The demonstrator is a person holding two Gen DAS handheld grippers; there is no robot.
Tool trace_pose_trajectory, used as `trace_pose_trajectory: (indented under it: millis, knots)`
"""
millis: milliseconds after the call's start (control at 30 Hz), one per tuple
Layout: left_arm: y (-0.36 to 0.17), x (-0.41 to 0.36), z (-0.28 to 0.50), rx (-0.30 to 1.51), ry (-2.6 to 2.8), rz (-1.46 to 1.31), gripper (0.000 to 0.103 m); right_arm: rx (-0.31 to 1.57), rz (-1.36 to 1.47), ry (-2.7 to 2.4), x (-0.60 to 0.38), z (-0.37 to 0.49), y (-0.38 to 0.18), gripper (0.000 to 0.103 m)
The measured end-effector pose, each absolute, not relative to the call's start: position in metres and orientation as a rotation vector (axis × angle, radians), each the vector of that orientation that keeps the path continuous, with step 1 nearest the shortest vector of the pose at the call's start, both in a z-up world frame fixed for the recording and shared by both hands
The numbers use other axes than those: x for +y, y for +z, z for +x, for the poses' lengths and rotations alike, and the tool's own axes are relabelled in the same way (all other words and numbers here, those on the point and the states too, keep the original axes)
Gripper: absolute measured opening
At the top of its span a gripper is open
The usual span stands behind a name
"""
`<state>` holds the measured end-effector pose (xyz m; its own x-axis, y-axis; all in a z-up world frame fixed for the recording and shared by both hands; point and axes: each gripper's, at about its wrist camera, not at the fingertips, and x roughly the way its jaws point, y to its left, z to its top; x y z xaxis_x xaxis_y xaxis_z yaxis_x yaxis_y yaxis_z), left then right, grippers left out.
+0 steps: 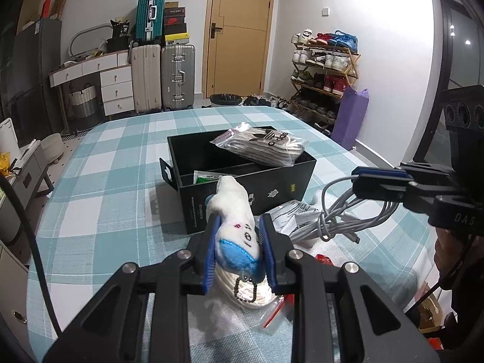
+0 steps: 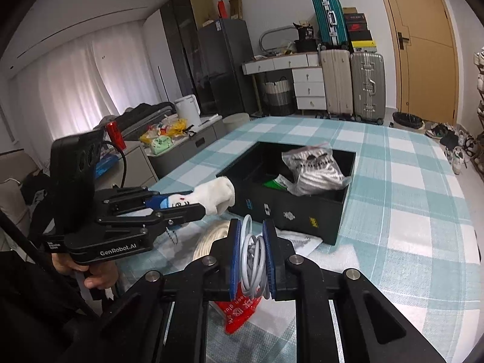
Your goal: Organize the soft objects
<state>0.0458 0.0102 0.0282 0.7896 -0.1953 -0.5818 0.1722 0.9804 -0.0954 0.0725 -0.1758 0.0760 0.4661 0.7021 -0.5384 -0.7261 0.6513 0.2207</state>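
A: So, in the left wrist view, what is in the black box (image 1: pixel 242 178)?

B: It stands on the checked tablecloth (image 1: pixel 121 163) and a divider splits it in two. A clear bag of striped socks (image 1: pixel 263 145) with "adidas" on it leans on the far rim, and a green and white packet (image 1: pixel 205 178) lies in the near compartment, mostly hidden.

A: And the left gripper (image 1: pixel 239 242)?

B: It is clenched on a white plush toy (image 1: pixel 236 220) with a blue patch, raised just in front of the box. The letters on the toy I cannot read well. At the right edge, the right gripper (image 1: pixel 360 178) pinches a grey cable bundle (image 1: pixel 341 214) – "DAS" is on its body, cut off.

A: Now the right wrist view?

B: The right gripper is closed on the coiled cable between its blue pads (image 2: pixel 236 257). Under it lies a red packet (image 2: pixel 239 311) with partly hidden writing. On the left, a hand (image 2: pixel 96 275) holds the left gripper – it reads "GenRobot.AI" – with the plush toy near the box corner. A coil of white rope (image 2: pixel 211 239) lies half hidden behind.
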Motion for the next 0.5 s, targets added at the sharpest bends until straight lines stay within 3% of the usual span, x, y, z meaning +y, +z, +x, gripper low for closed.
trace_pose_trajectory:
  millis: [500]
  knots:
    - [0.041, 0.012, 0.041, 0.591, -0.193, -0.041, 0.024, 0.534, -0.009, 0.878, -0.191, 0.064, 0.106, 0.014]
